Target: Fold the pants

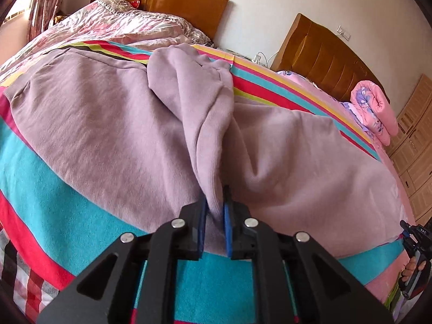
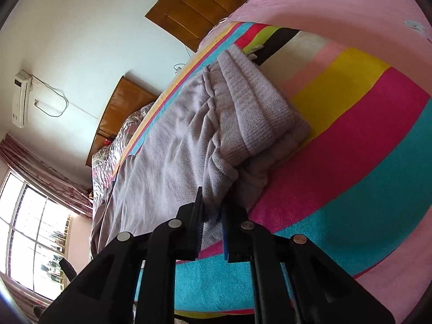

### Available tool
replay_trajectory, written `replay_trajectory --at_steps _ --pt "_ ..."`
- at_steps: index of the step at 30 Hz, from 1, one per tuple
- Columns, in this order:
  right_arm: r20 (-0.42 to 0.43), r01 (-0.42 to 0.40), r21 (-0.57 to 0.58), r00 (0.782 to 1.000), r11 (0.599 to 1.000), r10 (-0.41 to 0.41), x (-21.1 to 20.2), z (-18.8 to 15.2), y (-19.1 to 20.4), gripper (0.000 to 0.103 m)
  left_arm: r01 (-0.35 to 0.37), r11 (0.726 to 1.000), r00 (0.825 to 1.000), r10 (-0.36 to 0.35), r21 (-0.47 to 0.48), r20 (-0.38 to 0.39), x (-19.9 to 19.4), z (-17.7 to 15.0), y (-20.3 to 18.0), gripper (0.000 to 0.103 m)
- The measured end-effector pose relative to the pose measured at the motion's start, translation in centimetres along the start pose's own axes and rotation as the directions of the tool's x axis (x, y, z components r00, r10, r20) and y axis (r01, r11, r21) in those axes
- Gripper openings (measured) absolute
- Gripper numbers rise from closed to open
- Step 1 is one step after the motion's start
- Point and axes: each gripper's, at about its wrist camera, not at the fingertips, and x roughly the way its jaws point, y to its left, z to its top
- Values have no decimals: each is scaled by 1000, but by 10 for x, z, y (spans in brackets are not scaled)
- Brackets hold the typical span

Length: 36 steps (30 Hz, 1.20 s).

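Mauve knit pants [image 1: 108, 124] lie spread across a striped blanket [image 1: 51, 189] on the bed. My left gripper [image 1: 215, 202] is shut on a raised fold of the pants and lifts it off the blanket. In the right wrist view the pants [image 2: 167, 151] run away from me, with the ribbed waistband [image 2: 256, 108] bunched on the right. My right gripper [image 2: 213, 205] is shut on the near edge of the pants beside the waistband. The right gripper's handle and the hand on it show in the left wrist view [image 1: 415, 259] at the far right.
The striped blanket [image 2: 351, 162] covers a pink sheet [image 2: 337, 0]. A floral quilt [image 1: 113, 24] and wooden headboards [image 1: 189, 5] lie at the far end. A rolled pink quilt [image 1: 375, 110] sits at the right edge. A window [image 2: 35, 232] is on the left wall.
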Motion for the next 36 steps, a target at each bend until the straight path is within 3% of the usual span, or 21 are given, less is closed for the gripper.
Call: replay_trajectory --at_steps 2,4,8,9,11,12,13,18,22,26,27,29,30,31,33,36 --pt "4 -4 -2 1000 1000 4 -3 -4 7 24 19 1000 1000 -19 -14 4 -4 0 1 30" --pt "-5 -18 -15 1000 1000 18 -5 -12 17 26 52 998 999 -52 -34 -1 -7 0 -2 43" --pt "-79 -76 -32 994 997 73 7 -36 37 26 132 989 991 -134 -62 -30 -2 -3 -13 52" --pt "-95 -81 -43 993 996 76 12 -42 41 26 123 991 991 -125 -57 -40 2 -4 -16 51" --pt "-93 -68 -78 994 995 61 17 -47 49 26 88 995 996 -89 -44 -29 7 -6 -18 38" --pt "-84 -61 -88 995 994 54 17 -46 51 23 74 997 997 -75 -36 -32 10 -4 -18 19" --pt "-78 -57 -83 996 995 50 17 -44 52 12 71 997 997 -72 -38 -30 10 -2 -16 10" --pt "-4 -76 -122 997 990 76 -9 -38 68 8 84 996 993 -83 -15 88 -19 9 -20 6" --pt "-67 -11 -93 998 996 5 12 -44 47 6 34 999 999 -34 -10 -1 11 -4 -15 7" --pt "-53 -19 -102 998 995 14 10 -47 48 6 28 1000 999 -28 1 20 10 -9 -14 13" --pt "-52 -1 -125 999 992 -6 10 -47 51 6 20 1000 1000 -20 8 21 8 -9 -14 18" --pt "-46 38 -182 998 983 -47 9 -49 61 21 0 1000 999 0 4 43 1 -8 -12 44" --pt "-36 68 -201 996 977 -77 5 -51 66 31 -24 1000 997 25 -14 71 -8 -7 -9 66" --pt "-3 112 -217 993 970 -115 -3 -54 71 41 -80 996 990 83 -32 113 -19 -7 -7 76" --pt "115 198 -275 978 941 -173 -21 -59 89 42 -166 986 966 169 -34 194 -43 -3 -10 82" --pt "207 247 -410 963 878 -175 -29 -60 121 45 -152 988 958 143 15 250 -65 7 -27 91"
